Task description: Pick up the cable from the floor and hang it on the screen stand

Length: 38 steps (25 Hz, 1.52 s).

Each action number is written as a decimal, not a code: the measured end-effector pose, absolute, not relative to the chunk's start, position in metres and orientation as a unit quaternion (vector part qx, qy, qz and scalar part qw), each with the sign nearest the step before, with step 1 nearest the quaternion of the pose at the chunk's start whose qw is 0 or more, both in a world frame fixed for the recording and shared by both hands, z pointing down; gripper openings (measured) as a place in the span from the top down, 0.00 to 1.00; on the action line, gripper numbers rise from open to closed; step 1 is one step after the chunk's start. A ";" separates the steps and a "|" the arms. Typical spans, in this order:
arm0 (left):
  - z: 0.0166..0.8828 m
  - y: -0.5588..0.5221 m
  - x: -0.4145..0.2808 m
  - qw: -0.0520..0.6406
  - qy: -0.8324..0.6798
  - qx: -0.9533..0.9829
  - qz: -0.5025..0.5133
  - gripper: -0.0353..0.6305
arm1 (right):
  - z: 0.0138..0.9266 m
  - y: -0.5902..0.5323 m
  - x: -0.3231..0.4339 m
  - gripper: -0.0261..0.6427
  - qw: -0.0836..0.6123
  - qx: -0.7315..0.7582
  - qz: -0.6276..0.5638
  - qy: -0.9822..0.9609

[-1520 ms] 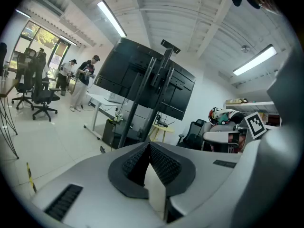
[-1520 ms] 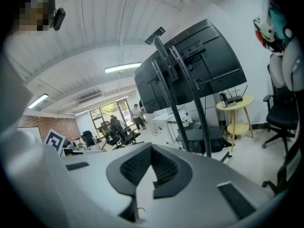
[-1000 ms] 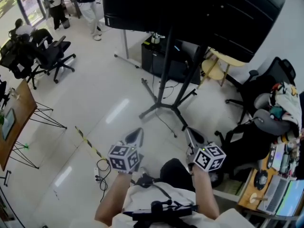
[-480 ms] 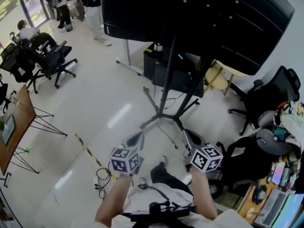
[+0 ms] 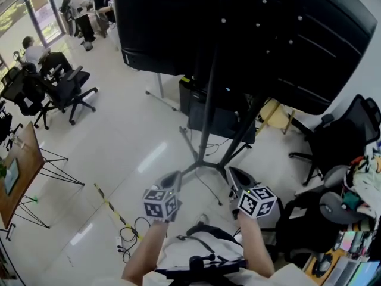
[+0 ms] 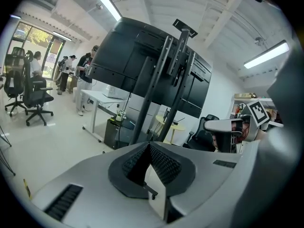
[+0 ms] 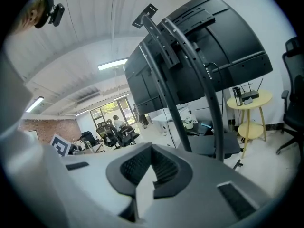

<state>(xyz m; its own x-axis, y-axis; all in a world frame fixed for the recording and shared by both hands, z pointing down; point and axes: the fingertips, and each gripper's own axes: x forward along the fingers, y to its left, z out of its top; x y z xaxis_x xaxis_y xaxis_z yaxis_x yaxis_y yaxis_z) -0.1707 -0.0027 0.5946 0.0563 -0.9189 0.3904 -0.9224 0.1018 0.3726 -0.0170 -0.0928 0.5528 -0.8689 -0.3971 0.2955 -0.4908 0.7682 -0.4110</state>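
Note:
A black cable [image 5: 132, 233] lies coiled on the pale floor at the lower left of the head view, beside a yellow-black tape strip. The screen stand [image 5: 207, 124] rises ahead, its black poles carrying a large dark screen [image 5: 238, 34]; it also fills the left gripper view as the stand [image 6: 156, 84] and the right gripper view as the stand [image 7: 190, 84]. My left gripper [image 5: 171, 180] is shut and empty, held in front of my body. My right gripper [image 5: 237, 177] is shut and empty too, beside the stand's feet.
Stand legs [image 5: 196, 168] spread over the floor just ahead. Black office chairs [image 5: 333, 159] and a cluttered desk stand at the right. A small round table [image 5: 275, 109] sits behind the stand. More chairs [image 5: 59, 88] and people [image 5: 80, 11] are at the far left.
The view has advanced toward the stand and tilted up; the screen fills more of the frame. Both grippers stay shut and have risen slightly toward the stand's base.

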 end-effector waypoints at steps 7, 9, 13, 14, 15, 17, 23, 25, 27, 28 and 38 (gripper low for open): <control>0.612 -0.052 -0.170 0.289 -0.691 0.662 0.017 0.94 | 0.568 -0.137 -0.017 0.95 0.115 0.226 0.254 -0.933; 0.617 -0.063 -0.171 0.293 -0.693 0.658 0.022 0.94 | 0.572 -0.148 -0.017 0.94 0.119 0.225 0.256 -0.932; 0.629 -0.083 -0.181 0.304 -0.694 0.652 0.032 0.94 | 0.583 -0.163 -0.026 0.94 0.130 0.222 0.263 -0.930; 0.635 -0.087 -0.186 0.305 -0.695 0.650 0.037 0.94 | 0.586 -0.166 -0.029 0.94 0.133 0.221 0.266 -0.929; 0.641 -0.092 -0.191 0.306 -0.697 0.647 0.042 0.94 | 0.588 -0.169 -0.033 0.95 0.135 0.221 0.268 -0.928; 0.655 -0.104 -0.203 0.308 -0.700 0.643 0.052 0.94 | 0.594 -0.177 -0.041 0.95 0.138 0.223 0.271 -0.926; 0.687 -0.150 -0.240 0.312 -0.696 0.641 0.085 0.93 | 0.603 -0.207 -0.080 0.94 0.152 0.228 0.260 -0.926; 0.702 -0.167 -0.252 0.317 -0.693 0.640 0.101 0.93 | 0.605 -0.218 -0.096 0.94 0.157 0.229 0.255 -0.926; 0.716 -0.186 -0.262 0.321 -0.688 0.641 0.112 0.93 | 0.608 -0.230 -0.110 0.94 0.161 0.233 0.252 -0.925; 0.722 -0.195 -0.267 0.323 -0.685 0.642 0.116 0.93 | 0.610 -0.236 -0.116 0.94 0.162 0.235 0.252 -0.925; 0.778 -0.266 -0.308 0.353 -0.670 0.638 0.139 0.78 | 0.634 -0.267 -0.156 0.94 0.178 0.248 0.273 -0.912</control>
<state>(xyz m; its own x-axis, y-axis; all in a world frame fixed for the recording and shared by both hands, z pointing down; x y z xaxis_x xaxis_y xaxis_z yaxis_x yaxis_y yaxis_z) -0.3083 -0.2661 0.7776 0.0639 -0.7570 0.6502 -0.9529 0.1472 0.2651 -0.1562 -0.2667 0.6338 -0.8139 -0.3552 0.4599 -0.5494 0.7282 -0.4098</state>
